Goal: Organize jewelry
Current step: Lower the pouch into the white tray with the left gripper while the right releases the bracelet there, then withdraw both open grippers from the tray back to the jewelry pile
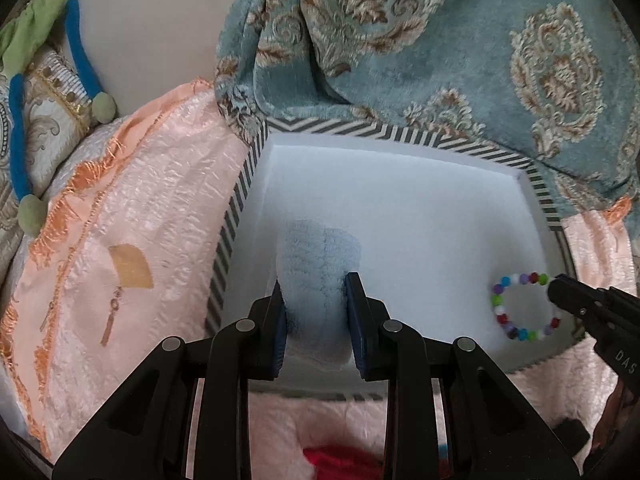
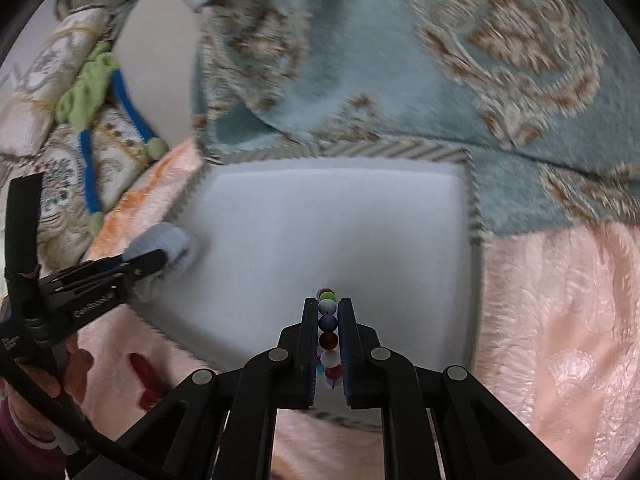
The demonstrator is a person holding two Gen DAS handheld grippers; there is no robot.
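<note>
I have both pieces over the box, a shallow white-lined tray with a black-and-white striped rim, resting on a pink bedspread. My left hand-held gripper is pinching a fluffy pale-blue scrunchie, pads pressed into its sides, over the near left part of the box. My right hand-held gripper is pressed almost together on a multicoloured bead bracelet; in the left wrist view the loop sits at the box's right side, low over the white lining, with the gripper tip at its far edge.

I judge this to be the placing step: both items are inside the rim and low, so the next move calls for lowering each until it rests on the lining, then letting the pads part and lifting straight out without dragging beads or fluff along.

I cannot tell whether the bracelet already touches the lining or hangs just above it. The scrunchie's near end is hidden behind my own fingers. The box's near edge is cut off by the grippers in both views, and the right wrist view is smeared. Something red shows below my left gripper, too hidden to name.
</note>
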